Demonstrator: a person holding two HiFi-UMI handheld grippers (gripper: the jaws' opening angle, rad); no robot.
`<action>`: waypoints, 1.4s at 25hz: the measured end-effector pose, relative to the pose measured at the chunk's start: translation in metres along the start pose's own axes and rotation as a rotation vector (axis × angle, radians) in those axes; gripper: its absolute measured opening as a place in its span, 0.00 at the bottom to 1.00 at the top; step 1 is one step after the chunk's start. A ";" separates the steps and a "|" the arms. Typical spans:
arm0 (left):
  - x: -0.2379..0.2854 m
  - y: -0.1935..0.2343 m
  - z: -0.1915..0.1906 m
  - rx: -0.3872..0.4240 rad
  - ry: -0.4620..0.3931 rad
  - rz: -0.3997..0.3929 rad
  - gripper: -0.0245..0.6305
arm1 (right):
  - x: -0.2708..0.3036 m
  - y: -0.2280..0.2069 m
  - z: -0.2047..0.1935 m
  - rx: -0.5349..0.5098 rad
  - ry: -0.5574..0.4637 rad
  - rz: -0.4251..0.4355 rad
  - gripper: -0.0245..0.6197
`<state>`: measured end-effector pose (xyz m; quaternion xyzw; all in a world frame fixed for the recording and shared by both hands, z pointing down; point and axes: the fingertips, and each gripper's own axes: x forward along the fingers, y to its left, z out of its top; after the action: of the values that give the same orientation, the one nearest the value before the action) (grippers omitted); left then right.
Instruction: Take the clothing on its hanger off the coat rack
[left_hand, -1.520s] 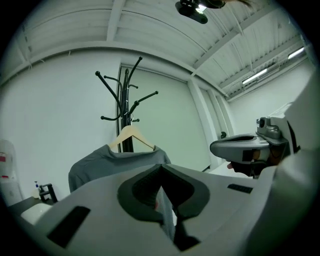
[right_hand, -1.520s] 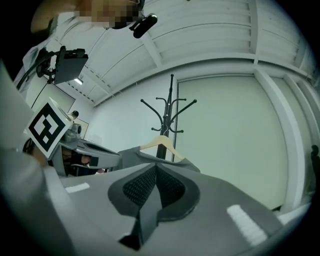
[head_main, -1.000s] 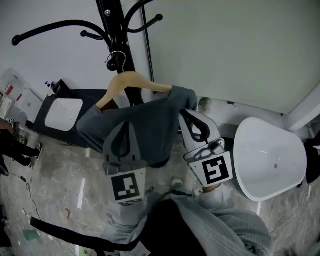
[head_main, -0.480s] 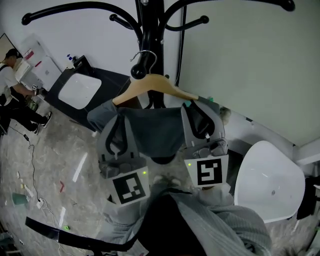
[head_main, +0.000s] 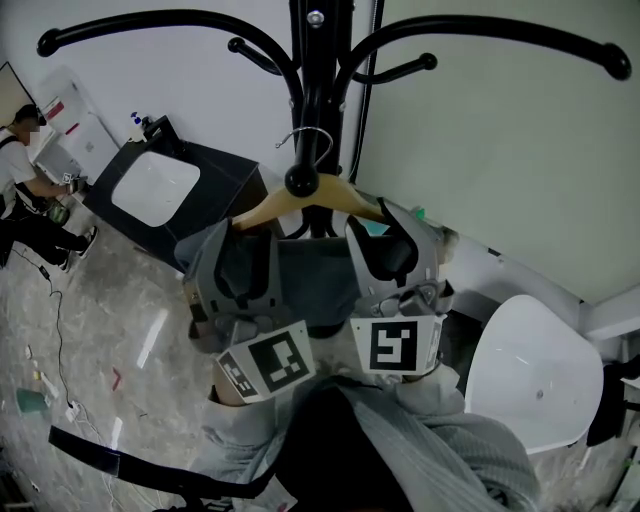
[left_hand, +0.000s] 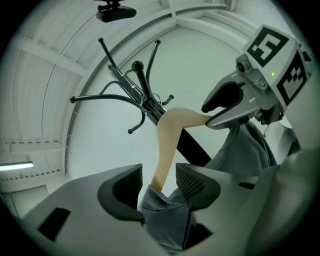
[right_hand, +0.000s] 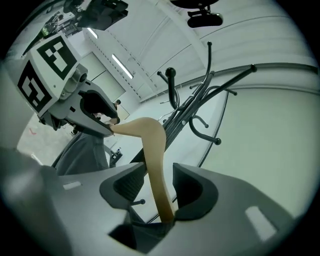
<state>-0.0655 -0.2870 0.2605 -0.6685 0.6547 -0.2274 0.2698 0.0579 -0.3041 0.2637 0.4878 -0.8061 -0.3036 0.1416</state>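
Your left gripper (left_hand: 159, 181) straddles the hanger (head_main: 350, 203) shoulder and grey clothing (head_main: 310, 280), jaws opening, not pinching. The hook sits on the coat rack (head_main: 318, 90) ahead, likely carrying the weight. Your right gripper (right_hand: 159, 187) is opening round the other shoulder.

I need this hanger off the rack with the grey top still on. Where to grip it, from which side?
Take the wooden hanger by both sloping arms, above the grey top, from below. Slim arms fit the jaws, and two holds keep it level while its hook lifts off the peg. The left gripper and right gripper straddle them, jaws opening.
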 end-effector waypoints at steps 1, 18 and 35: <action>0.004 0.000 -0.002 0.018 0.009 0.002 0.33 | 0.003 0.001 0.000 -0.006 0.003 0.008 0.27; 0.027 -0.003 -0.007 0.167 0.033 0.012 0.22 | 0.027 -0.001 -0.009 -0.141 0.066 -0.004 0.21; -0.006 0.005 0.035 0.226 -0.034 0.082 0.20 | -0.007 -0.025 0.018 -0.191 0.013 -0.095 0.21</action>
<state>-0.0465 -0.2788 0.2307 -0.6102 0.6470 -0.2773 0.3636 0.0691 -0.3003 0.2340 0.5119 -0.7484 -0.3822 0.1781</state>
